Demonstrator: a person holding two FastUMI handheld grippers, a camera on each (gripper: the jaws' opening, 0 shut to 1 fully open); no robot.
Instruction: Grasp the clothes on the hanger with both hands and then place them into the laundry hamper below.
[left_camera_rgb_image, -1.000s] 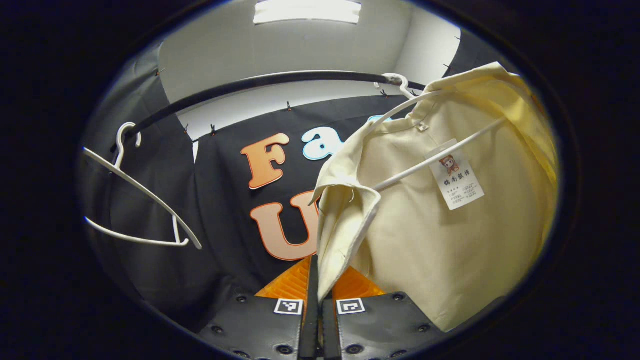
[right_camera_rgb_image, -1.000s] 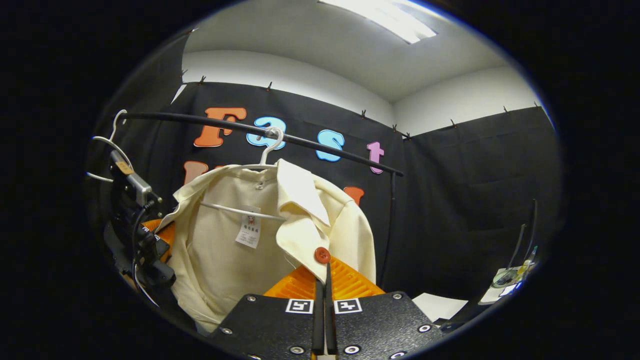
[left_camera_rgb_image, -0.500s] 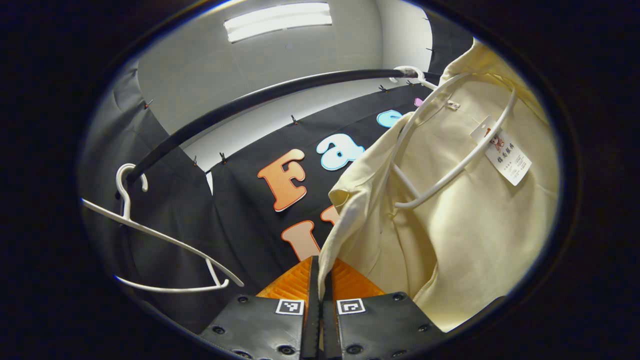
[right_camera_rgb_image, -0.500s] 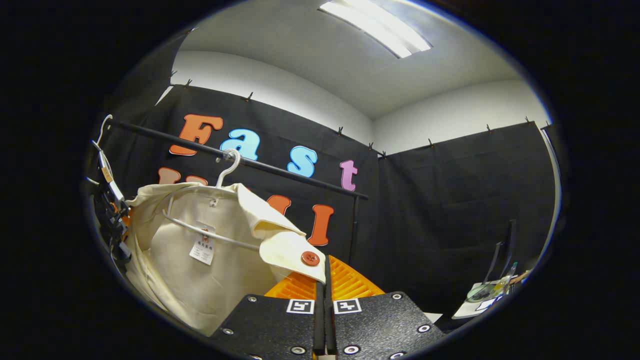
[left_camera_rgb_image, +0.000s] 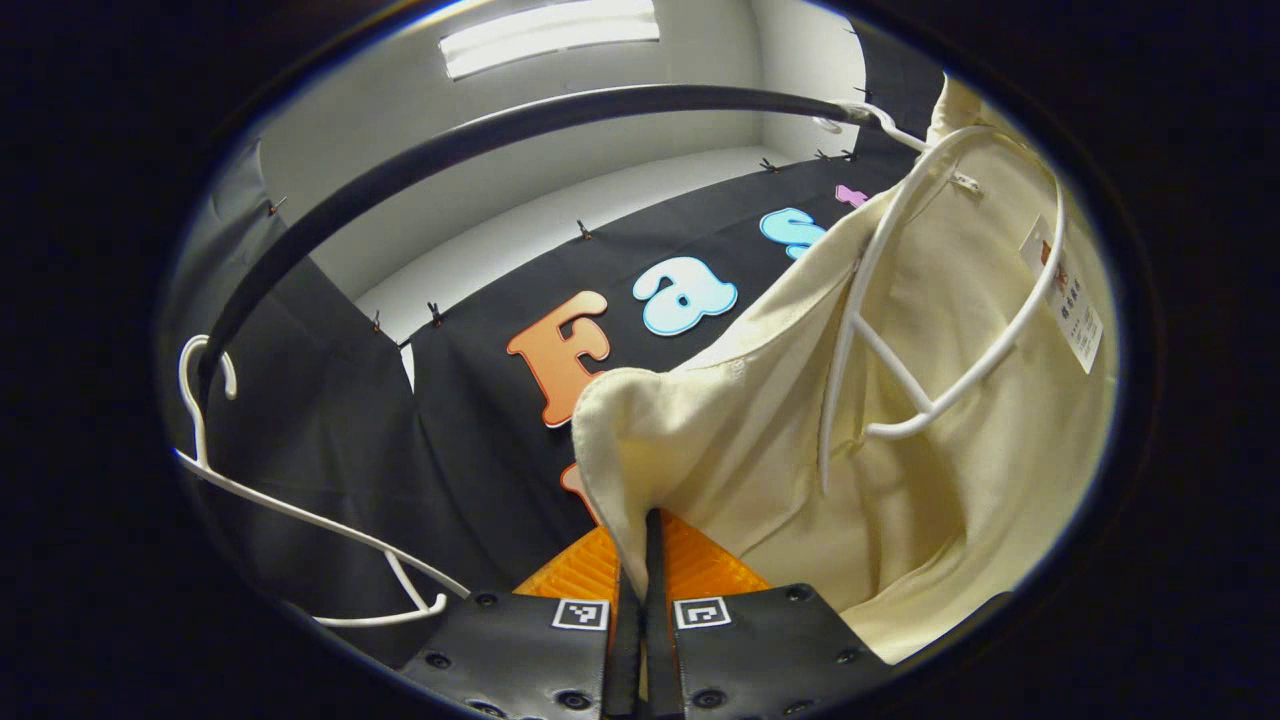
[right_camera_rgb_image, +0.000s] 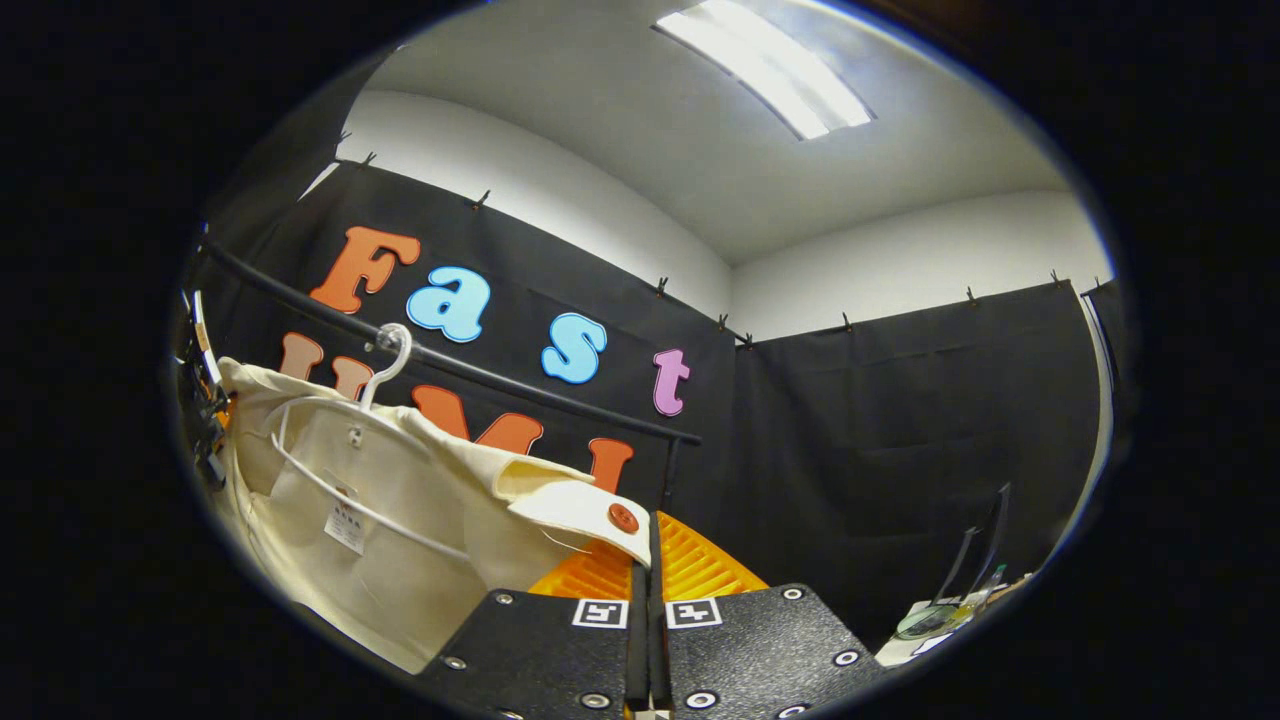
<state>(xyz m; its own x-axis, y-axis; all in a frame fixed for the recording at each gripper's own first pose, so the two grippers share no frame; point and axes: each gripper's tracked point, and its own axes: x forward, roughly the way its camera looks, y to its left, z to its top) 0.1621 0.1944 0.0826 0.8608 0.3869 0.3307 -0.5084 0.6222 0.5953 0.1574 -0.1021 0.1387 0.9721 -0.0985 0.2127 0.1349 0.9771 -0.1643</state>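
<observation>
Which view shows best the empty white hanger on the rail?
The left gripper view: the empty hanger hangs whole from the rail, beside the shirt. The right gripper view shows the shirt on its own hanger.

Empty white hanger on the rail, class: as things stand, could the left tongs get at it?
Probably not yet. The left tongs are shut on the cream shirt, so they are occupied. The empty white hanger hangs apart on the black rail, with nothing blocking it.
</observation>
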